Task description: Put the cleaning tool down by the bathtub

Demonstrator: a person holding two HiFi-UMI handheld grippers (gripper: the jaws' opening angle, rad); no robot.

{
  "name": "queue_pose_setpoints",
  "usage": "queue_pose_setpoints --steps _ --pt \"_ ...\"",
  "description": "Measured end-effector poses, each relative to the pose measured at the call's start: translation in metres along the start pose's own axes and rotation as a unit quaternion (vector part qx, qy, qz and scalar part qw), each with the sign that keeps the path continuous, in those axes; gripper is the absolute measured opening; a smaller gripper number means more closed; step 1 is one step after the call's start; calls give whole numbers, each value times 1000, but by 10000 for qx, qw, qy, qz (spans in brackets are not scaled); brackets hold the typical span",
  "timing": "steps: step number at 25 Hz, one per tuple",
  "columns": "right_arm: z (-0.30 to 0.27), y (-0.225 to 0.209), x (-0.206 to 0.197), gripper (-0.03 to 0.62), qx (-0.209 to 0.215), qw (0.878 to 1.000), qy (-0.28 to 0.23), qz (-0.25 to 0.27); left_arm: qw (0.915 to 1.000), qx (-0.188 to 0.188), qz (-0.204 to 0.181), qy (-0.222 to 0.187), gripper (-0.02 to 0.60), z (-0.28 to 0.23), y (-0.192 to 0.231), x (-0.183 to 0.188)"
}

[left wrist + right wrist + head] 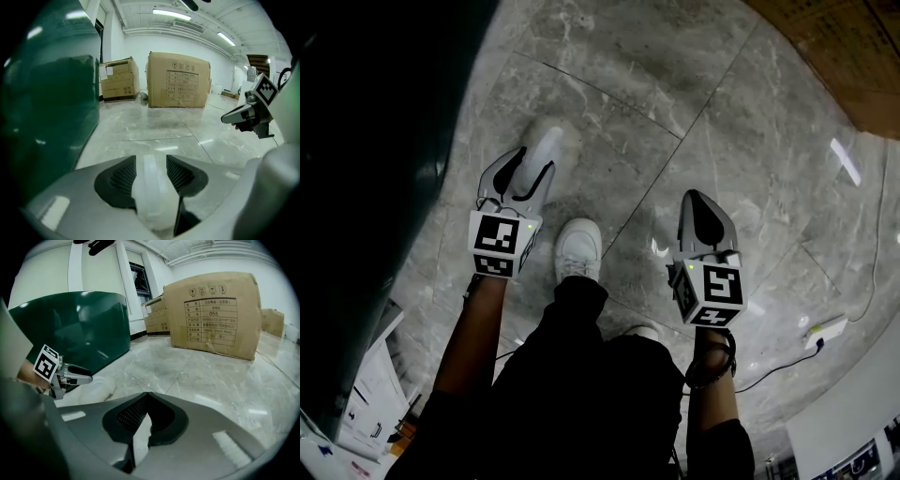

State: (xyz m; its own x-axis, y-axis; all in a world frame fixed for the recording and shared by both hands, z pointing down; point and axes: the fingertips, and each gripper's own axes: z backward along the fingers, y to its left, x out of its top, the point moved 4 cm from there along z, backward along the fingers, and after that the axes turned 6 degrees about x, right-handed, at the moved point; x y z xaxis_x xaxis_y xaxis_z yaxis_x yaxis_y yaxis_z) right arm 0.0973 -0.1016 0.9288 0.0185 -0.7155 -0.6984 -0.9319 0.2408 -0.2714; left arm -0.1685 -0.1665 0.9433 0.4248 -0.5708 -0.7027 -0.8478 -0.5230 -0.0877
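A white, translucent cleaning tool (pixel 547 141) sticks out from my left gripper (pixel 528 169), which is shut on it above the marble floor. In the left gripper view the tool (pixel 151 192) fills the gap between the jaws of the left gripper (pixel 151 169). The dark green bathtub (pixel 366 141) stands just left of it, its wall (pixel 47 108) close by. My right gripper (pixel 701 214) hovers to the right, shut with nothing in it; its tips meet (pixel 147 395). From the right gripper view, the left gripper (pixel 77 376) and tool (pixel 96 389) sit beside the tub (pixel 79 329).
Large cardboard boxes (pixel 178 79) (pixel 117 79) (pixel 213 315) stand further along the floor. A white shoe (pixel 578 248) is planted between the grippers. A power strip with cable (pixel 825 328) lies at the right, and papers (pixel 366 403) at the lower left.
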Motion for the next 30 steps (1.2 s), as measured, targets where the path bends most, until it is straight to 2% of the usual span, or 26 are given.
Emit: queue_pose_setpoints --steps 4,14,20,30 --pt "24 10 19 23 5 10000 -2 11 10000 48 -4 -10 190 28 2 21" --pt "95 34 91 23 -22 10000 63 41 9999 102 -25 36 121 96 3 87" --pt "140 51 138 23 -37 10000 36 31 10000 29 -31 57 61 139 1 130" --pt "216 85 211 23 -48 9999 -60 68 9999 -94 -70 -16 2 214 -3 204"
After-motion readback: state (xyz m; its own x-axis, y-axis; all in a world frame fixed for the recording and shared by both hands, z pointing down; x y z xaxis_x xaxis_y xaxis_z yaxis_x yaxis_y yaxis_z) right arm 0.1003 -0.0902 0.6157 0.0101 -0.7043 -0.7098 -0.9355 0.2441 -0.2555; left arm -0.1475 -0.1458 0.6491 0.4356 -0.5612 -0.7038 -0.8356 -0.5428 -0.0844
